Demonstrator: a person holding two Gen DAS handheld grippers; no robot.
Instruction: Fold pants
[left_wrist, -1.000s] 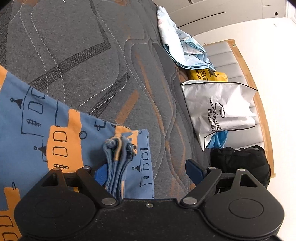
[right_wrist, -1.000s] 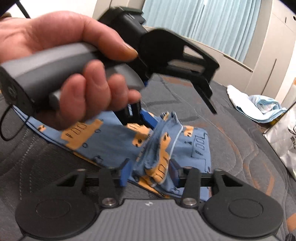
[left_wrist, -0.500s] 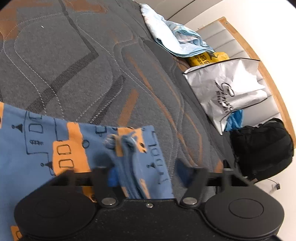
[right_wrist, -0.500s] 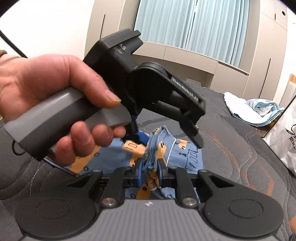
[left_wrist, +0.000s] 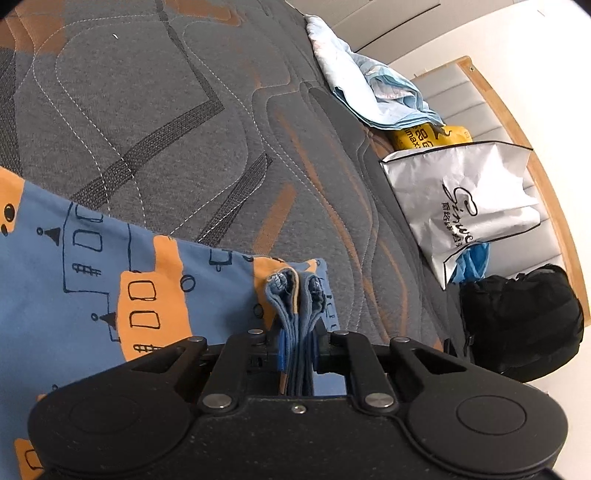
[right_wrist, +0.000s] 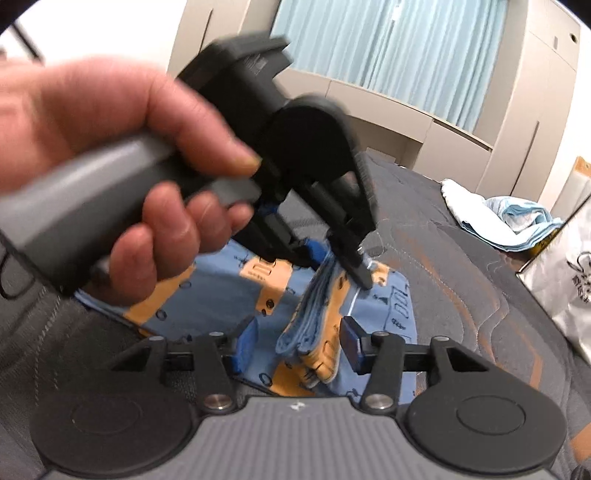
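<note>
Blue-and-orange pants (left_wrist: 92, 295) are spread on the grey mattress (left_wrist: 166, 110), their bunched near-right edge pinched by the closing left gripper (left_wrist: 297, 350), while the right gripper (right_wrist: 299, 343) is opening, its pads clear of the cloth.

A grey quilted mattress (left_wrist: 207, 122) with orange stripes fills the near ground. Beyond it stand beige cabinets (right_wrist: 399, 110) and pale blue curtains (right_wrist: 388, 48); a wooden bed frame (left_wrist: 517, 122) edges the right.

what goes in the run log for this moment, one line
left gripper: jaws closing on pants hem | right gripper: jaws opening, pads off fabric
</note>
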